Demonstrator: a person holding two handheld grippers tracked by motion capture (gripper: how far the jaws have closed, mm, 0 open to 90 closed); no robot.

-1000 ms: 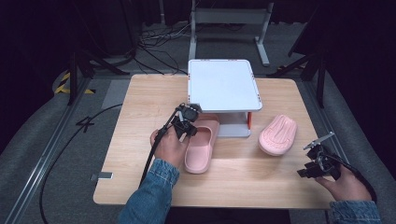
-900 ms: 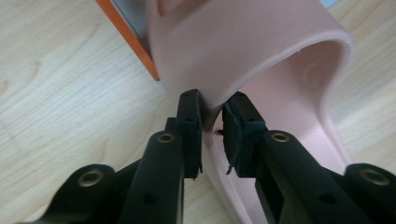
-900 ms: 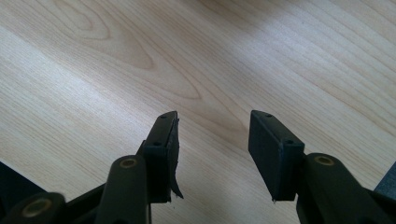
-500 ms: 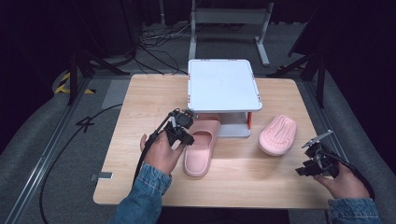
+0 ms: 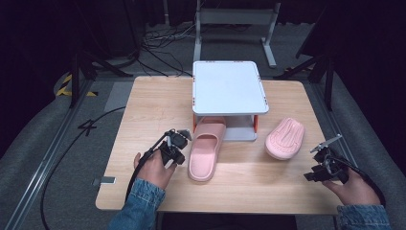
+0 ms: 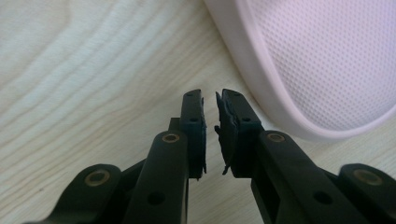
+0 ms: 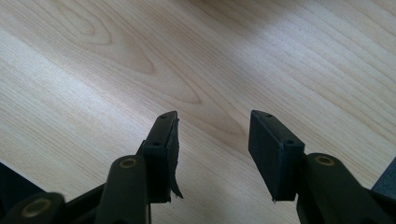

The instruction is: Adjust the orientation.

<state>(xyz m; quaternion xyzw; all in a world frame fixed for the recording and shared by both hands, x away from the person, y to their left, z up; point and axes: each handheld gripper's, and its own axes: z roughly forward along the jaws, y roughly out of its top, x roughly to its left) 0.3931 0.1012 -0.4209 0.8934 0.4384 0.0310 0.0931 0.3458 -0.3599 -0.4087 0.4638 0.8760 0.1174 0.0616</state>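
2 pink slippers (image 5: pixel 207 148) (image 5: pixel 285 138) and 1 white rack (image 5: pixel 228 88) are seen on the table (image 5: pixel 143 110). Left gripper (image 5: pixel 175 146) is nearly closed on nothing, right gripper (image 5: pixel 321 165) is spread open.

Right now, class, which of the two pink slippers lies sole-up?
The slipper on the right, lying apart on the table: its ribbed sole faces up. The other slipper sits upright, toe under the white rack.

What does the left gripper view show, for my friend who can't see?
Two black jaws of the left gripper nearly touch, holding nothing, above a pale wooden table. The pink dotted slipper curves across the upper right, beside the jaws.
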